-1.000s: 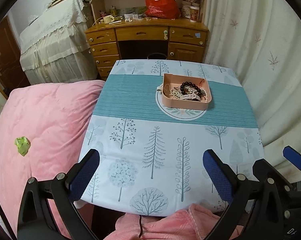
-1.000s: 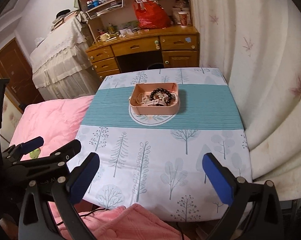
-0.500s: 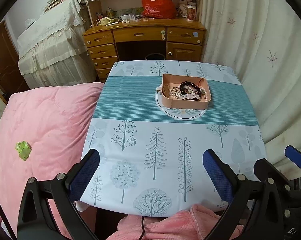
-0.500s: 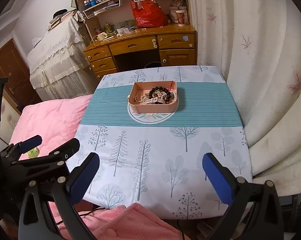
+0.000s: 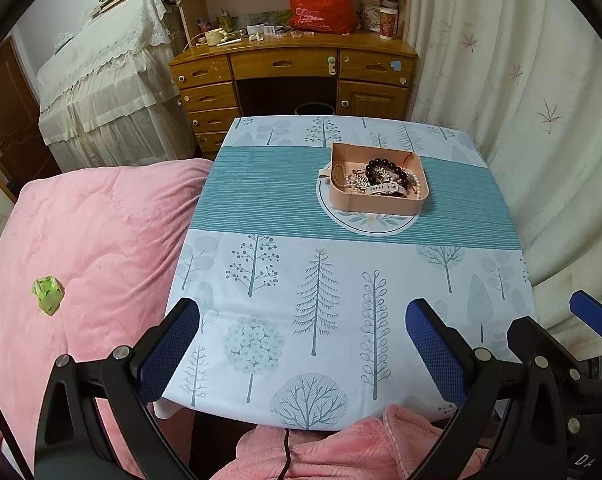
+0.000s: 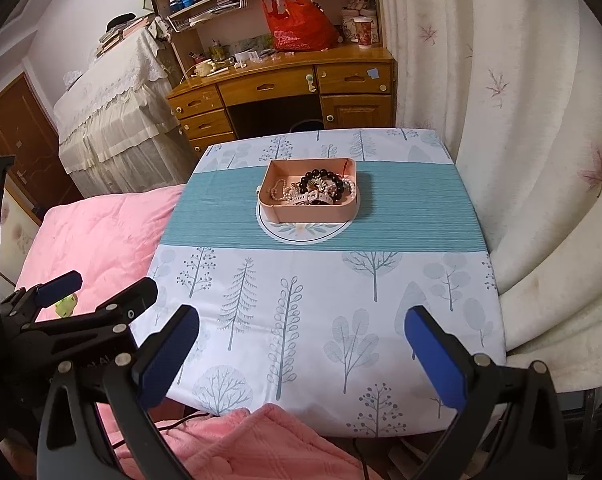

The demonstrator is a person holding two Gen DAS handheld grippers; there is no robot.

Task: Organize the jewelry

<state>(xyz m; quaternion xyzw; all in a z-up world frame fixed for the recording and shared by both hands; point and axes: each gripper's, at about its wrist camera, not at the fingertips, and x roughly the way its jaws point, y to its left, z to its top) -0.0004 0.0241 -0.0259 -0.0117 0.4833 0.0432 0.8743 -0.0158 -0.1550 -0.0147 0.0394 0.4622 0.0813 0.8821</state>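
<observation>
A pink tray [image 5: 375, 205] [image 6: 307, 213] sits on the teal band of the tablecloth, far from both grippers. It holds a dark bead bracelet [image 5: 385, 163] [image 6: 321, 178], pearl strands [image 5: 347, 180] and a pale watch strap [image 5: 383, 189], tangled together. My left gripper [image 5: 303, 350] is open and empty above the table's near edge. My right gripper [image 6: 301, 354] is open and empty, also at the near edge. The left gripper shows at the left of the right wrist view [image 6: 97, 296].
The table [image 5: 261, 280] has a tree-print cloth. A pink quilt [image 5: 81, 240] lies to the left with a green scrap [image 5: 47, 295] on it. A wooden desk [image 5: 293, 72] stands behind, a cream curtain [image 5: 521, 120] to the right.
Both grippers have drawn back and risen slightly; the tray looks a little farther and the view tilts up. Jaws stay open. Nothing on the table has moved.
</observation>
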